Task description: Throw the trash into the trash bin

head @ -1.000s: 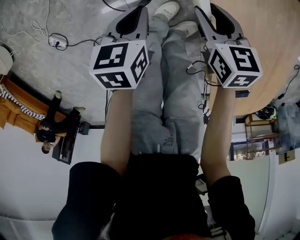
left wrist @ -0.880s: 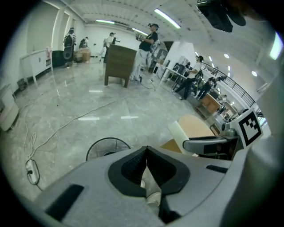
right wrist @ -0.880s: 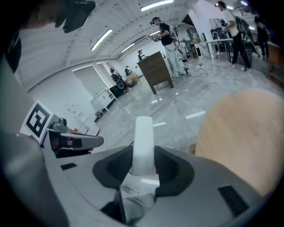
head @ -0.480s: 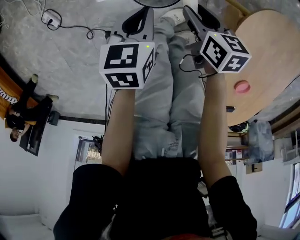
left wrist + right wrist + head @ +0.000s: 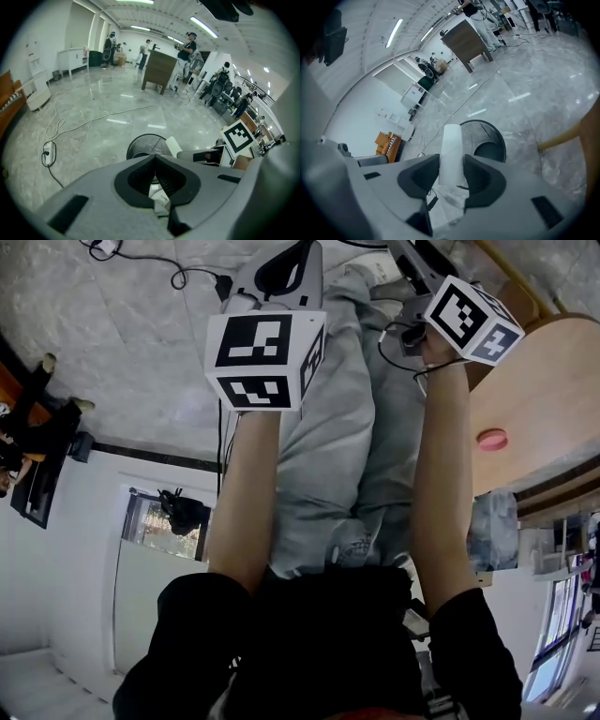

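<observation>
A black wire-mesh trash bin (image 5: 146, 146) stands on the grey floor just beyond both grippers and also shows in the right gripper view (image 5: 486, 140). My left gripper (image 5: 154, 158) is shut, its tips touching, with a small crumpled white scrap (image 5: 160, 198) pinched deeper between the jaws. My right gripper (image 5: 451, 161) is shut on a white paper cup (image 5: 451, 143) that sticks out past the jaws toward the bin. In the head view the left gripper (image 5: 284, 266) and right gripper (image 5: 417, 254) reach out over the person's legs.
A round wooden table (image 5: 539, 390) with a pink disc (image 5: 491, 439) on it lies to the right. A power strip (image 5: 46, 153) and cables trail across the floor on the left. People and a wooden cabinet (image 5: 159, 71) stand far off.
Both grippers have moved forward and down toward the bin. The head view has swung, bringing the table and its pink disc further into the picture. Both grips look unchanged.
</observation>
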